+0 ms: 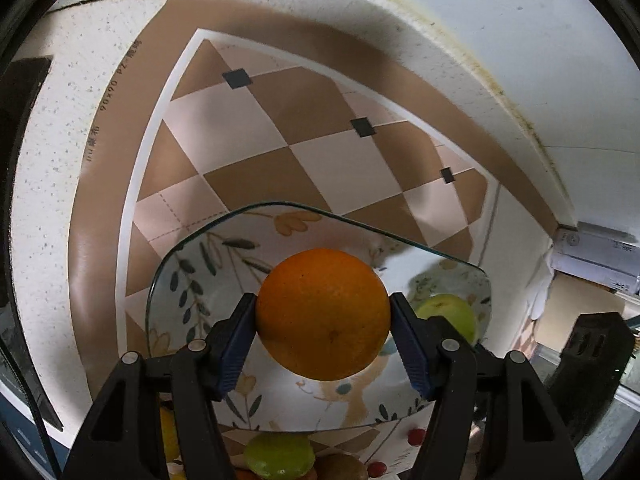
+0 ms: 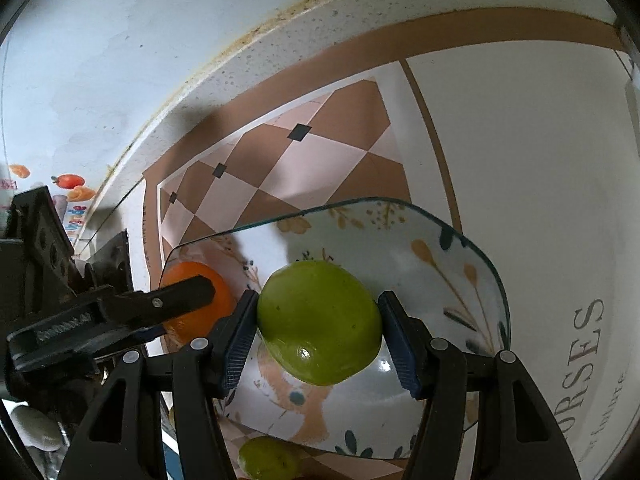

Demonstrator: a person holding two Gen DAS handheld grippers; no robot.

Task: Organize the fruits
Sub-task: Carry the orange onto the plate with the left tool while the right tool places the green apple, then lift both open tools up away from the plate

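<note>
Carry-to-plate step: left gripper point(image 1: 322, 322) fingers clamped on the orange point(image 1: 322, 314), right gripper point(image 2: 318, 326) fingers clamped on a green fruit point(image 2: 319, 322), both over the floral plate point(image 1: 192, 276). Next, probably: lower, release. Left view alone shows spare fruit at 6 o'clock; right view shows lettering at 3 o'clock.
</note>
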